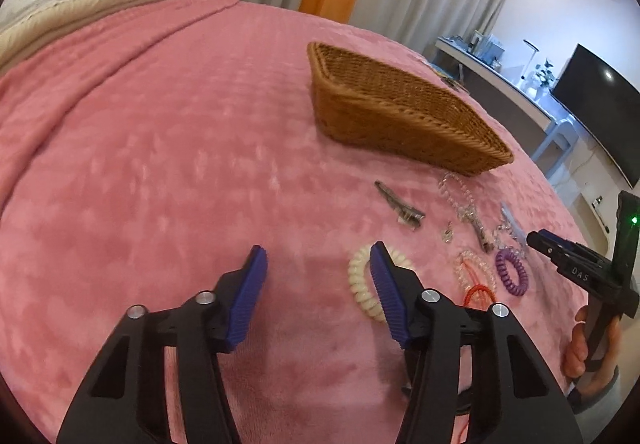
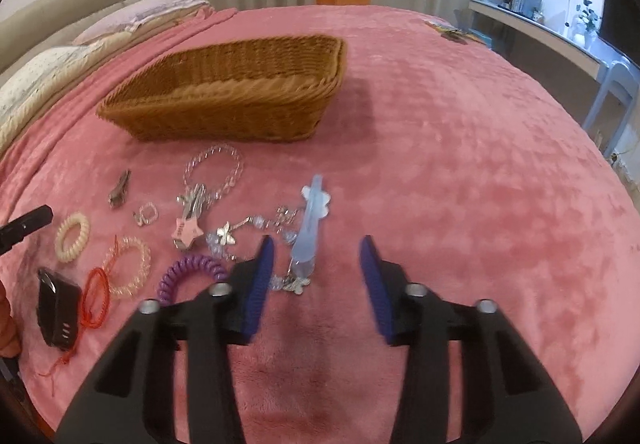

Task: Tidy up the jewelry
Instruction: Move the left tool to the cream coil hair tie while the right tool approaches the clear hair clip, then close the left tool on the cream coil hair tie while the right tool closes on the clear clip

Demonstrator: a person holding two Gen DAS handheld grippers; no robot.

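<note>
Both tongs, left tongs (image 1: 316, 256) and right tongs (image 2: 318, 246), have matte black angular arms with cut-out slots, round silver screws at the pivots, and ribbed blue pads (image 1: 384, 288). The right one's side bears white letters and a green light.

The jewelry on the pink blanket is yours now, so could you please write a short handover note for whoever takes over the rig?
Left gripper: open, holding nothing, above the blanket beside the cream coil hair tie.
Right gripper: open, holding nothing, near the light-blue hair clip.
Wicker basket: nothing visible inside.
Done: nothing sorted yet.
Left: cream and purple coil hair tie, clear bead bracelet, metal clip, star charm, light-blue clip, all loose in front of the basket.
</note>
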